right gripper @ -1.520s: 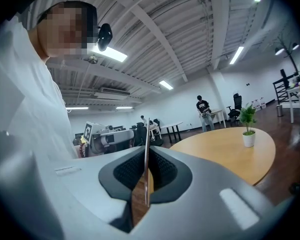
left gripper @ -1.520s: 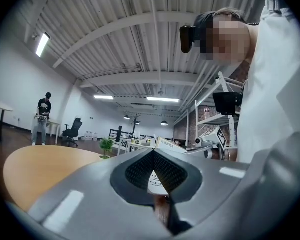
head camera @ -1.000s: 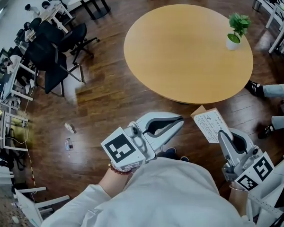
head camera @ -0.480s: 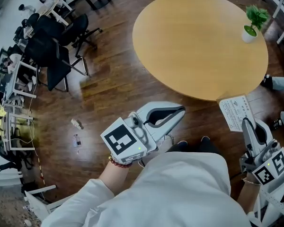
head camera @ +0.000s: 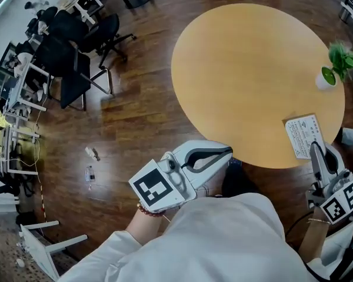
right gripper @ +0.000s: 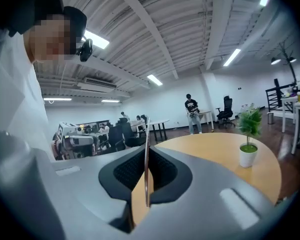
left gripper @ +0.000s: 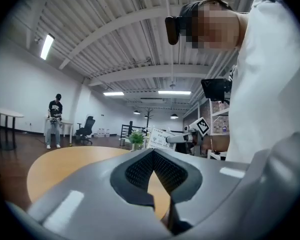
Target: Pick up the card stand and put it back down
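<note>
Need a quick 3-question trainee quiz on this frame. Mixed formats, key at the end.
1. Multiple choice: the right gripper is shut on
A) a bottle
B) the card stand
C) nothing

2. True or false: the left gripper has an object between its fingers.

3. Short answer: apart from what the right gripper brings, what is the only object on the round table, near its right edge in the head view?

Key
1. B: the thin card shows edge-on, clamped between the fingers.
2. False: its fingers meet at the tips with nothing between them.
3. The potted plant.
</note>
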Available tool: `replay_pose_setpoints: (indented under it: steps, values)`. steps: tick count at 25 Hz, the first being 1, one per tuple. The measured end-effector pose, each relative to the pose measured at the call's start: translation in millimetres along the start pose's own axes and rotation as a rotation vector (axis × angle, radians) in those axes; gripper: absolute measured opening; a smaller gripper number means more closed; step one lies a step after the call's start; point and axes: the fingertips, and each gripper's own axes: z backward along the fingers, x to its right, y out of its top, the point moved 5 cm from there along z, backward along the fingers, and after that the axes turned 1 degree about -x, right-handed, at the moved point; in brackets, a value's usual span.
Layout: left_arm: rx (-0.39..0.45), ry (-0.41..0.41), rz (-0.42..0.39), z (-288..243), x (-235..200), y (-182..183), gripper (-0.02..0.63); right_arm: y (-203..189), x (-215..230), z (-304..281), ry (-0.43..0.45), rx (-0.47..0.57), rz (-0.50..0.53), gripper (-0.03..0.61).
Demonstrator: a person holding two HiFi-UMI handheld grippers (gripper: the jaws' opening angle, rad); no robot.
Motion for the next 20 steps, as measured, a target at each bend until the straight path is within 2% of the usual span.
replay_pose_setpoints:
  steps: [4,8,11,13,16,20]
  values:
    - [0.018,0.073,0.029,-12.4,-2.6,25.5,0.002,-23.0,47.4,-15.3,0.017,-0.093,0.006,0.018]
    - [0.024,0.154,0.015,-54.8,-62.4,46.6,0.002,-44.5,142.3,-82.1,-0.012,-0.178,-0.05,0.018]
    - [-0.005,0.195,0.013,-81.2,-90.1,47.6,0.002,-62.3,195.7,-133.4,0.0,-0.208,-0.101,0.018]
    - [-0.031,0.249,0.015,-90.6,-103.5,49.0,0.002,-69.7,220.4,-160.0,0.015,-0.237,-0.098,0.018]
    - [-0.048,0.304,0.071,-95.6,-127.3,50.2,0.002,-76.0,247.8,-200.5,0.035,-0.289,-0.038,0.018]
    - [-0.063,0.373,0.131,-94.1,-165.4,32.0,0.002,-82.1,267.2,-259.4,0.084,-0.271,-0.003,0.018]
